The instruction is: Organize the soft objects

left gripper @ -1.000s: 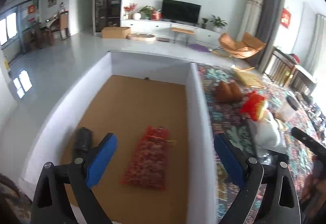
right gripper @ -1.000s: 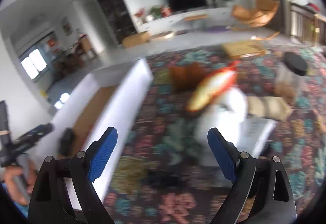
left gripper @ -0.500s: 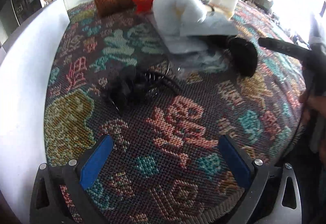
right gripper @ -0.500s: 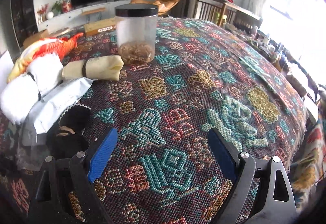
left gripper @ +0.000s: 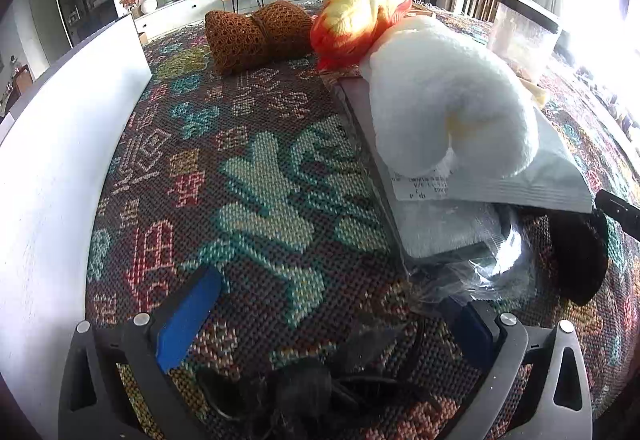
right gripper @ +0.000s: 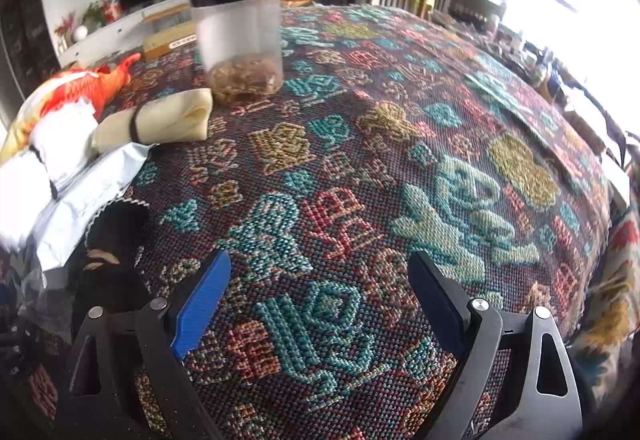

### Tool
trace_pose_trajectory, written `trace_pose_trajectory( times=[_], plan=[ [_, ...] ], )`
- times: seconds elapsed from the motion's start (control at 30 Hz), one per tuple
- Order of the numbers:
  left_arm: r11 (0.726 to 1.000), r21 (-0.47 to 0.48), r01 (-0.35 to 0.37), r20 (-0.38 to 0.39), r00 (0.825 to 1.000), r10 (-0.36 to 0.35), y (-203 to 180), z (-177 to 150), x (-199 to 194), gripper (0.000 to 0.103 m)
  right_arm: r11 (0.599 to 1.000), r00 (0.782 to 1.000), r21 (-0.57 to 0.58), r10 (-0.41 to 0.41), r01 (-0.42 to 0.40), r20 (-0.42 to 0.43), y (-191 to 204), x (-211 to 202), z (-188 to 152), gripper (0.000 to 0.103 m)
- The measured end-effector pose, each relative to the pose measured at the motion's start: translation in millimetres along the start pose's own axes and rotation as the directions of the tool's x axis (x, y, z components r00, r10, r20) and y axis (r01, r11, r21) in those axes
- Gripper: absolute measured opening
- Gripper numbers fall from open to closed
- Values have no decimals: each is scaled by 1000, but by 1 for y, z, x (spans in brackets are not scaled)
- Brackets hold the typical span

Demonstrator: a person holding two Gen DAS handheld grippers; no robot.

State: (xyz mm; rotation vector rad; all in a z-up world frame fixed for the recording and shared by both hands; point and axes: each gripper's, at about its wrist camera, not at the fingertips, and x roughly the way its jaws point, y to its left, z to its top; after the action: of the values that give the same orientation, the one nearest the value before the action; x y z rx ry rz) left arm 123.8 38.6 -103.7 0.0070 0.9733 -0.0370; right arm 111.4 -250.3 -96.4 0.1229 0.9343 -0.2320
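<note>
Hovering wide open and empty, the left gripper [left gripper: 324, 320] straddles a dark tangle [left gripper: 304, 392] beside the white box [left gripper: 52, 167]. The right gripper [right gripper: 320, 300] gapes empty too. Beyond that box wall, a white plush [left gripper: 448, 99], fish toy [left gripper: 360, 19] and brown bundle [left gripper: 256, 31] remain unsorted.

Only one legible marking from my left tongs' camera: small white paper label [left gripper: 420, 187] on flat silver-white plastic mailer bag [left gripper: 556, 175], characters seen upside down, unreadable apart from stray digits.
</note>
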Motion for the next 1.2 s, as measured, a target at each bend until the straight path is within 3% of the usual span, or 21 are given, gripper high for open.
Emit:
trace_pose_trajectory(
  times=[0.1, 0.27, 1.2],
  plan=[
    [1000, -7, -7, 20, 1000, 7, 1, -1, 2, 103, 998, 998, 59, 25, -22, -52, -7, 12, 1, 92],
    [1000, -8, -7, 23, 1000, 7, 0, 0, 2, 103, 999, 999, 38, -10, 11, -43, 1, 15, 0, 96],
    [1000, -7, -12, 24, 1000, 12, 0, 0, 3, 103, 998, 999, 53, -19, 20, -31, 2, 15, 1, 97]
  ],
)
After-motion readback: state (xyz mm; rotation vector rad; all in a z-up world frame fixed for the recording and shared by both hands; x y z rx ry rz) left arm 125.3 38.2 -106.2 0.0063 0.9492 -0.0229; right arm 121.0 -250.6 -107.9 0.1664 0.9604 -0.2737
